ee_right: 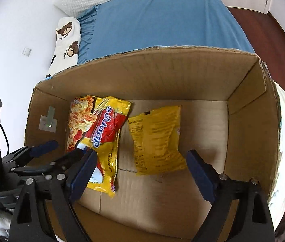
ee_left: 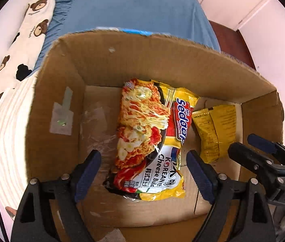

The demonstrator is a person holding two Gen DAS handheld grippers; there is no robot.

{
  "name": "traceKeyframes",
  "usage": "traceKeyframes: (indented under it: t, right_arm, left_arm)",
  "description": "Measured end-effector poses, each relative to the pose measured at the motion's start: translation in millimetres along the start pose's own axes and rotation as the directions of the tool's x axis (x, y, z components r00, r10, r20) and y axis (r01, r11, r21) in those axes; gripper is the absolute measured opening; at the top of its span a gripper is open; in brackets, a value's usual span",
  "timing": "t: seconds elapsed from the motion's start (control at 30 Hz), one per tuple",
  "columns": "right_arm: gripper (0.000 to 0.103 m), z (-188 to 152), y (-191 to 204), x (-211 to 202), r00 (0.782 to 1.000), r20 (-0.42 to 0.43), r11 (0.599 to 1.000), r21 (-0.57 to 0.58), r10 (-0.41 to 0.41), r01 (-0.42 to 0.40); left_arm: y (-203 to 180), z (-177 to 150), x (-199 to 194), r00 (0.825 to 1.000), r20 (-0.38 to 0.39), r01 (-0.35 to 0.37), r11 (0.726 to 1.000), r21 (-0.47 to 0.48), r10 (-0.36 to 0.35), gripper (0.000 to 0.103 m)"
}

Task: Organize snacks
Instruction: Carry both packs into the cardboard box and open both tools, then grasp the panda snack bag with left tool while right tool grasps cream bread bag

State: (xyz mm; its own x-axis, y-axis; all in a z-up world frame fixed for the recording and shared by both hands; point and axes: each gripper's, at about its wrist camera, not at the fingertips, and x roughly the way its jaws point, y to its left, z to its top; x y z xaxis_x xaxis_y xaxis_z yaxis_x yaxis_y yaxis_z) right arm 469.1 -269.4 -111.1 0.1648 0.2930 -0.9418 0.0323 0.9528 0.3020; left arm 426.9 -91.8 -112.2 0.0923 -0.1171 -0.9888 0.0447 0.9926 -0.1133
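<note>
A brown cardboard box (ee_left: 142,60) holds two snacks lying flat on its floor. The yellow and red noodle packet (ee_left: 148,133) lies lengthwise right under my left gripper (ee_left: 144,159), which points down into the box. The jaws stand open, wider than the packet, with a gap on each side. To its right lies a small yellow snack bag (ee_left: 215,129). In the right wrist view that bag (ee_right: 154,139) rests, back side up, below my right gripper (ee_right: 142,161), whose pads stand apart and free of it. The noodle packet (ee_right: 102,133) lies to the left there, partly behind my left gripper (ee_right: 63,149).
The box (ee_right: 162,74) stands beside a bed with a blue sheet (ee_right: 162,20). A bear-print pillow (ee_left: 31,34) and a white striped cloth (ee_left: 9,133) lie to the left. Dark red floor (ee_right: 263,30) shows at the right. My right gripper (ee_left: 245,144) hangs over the box's right side.
</note>
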Motion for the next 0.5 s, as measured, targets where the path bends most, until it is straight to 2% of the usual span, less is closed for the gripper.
traceKeyframes:
  t: [0.13,0.2,0.5]
  right_arm:
    - [0.092,-9,1,-16,1.000,0.019,1.000,0.000,-0.019,0.019]
    - [0.096,-14,3,-24,0.998,0.038,0.999,-0.006,-0.042,0.042]
    - [0.097,-68,10,-75,0.984,0.142,0.994,-0.022,-0.106,0.110]
  left_arm:
    - [2,-10,-15,0.999,0.046,-0.013,1.000,-0.008,0.013,0.086]
    - [2,-17,-24,0.997,0.076,-0.029,1.000,-0.011,0.030,0.086]
    - [-6,-64,-74,0.979,0.199,-0.047,0.999,0.003,0.046,0.086]
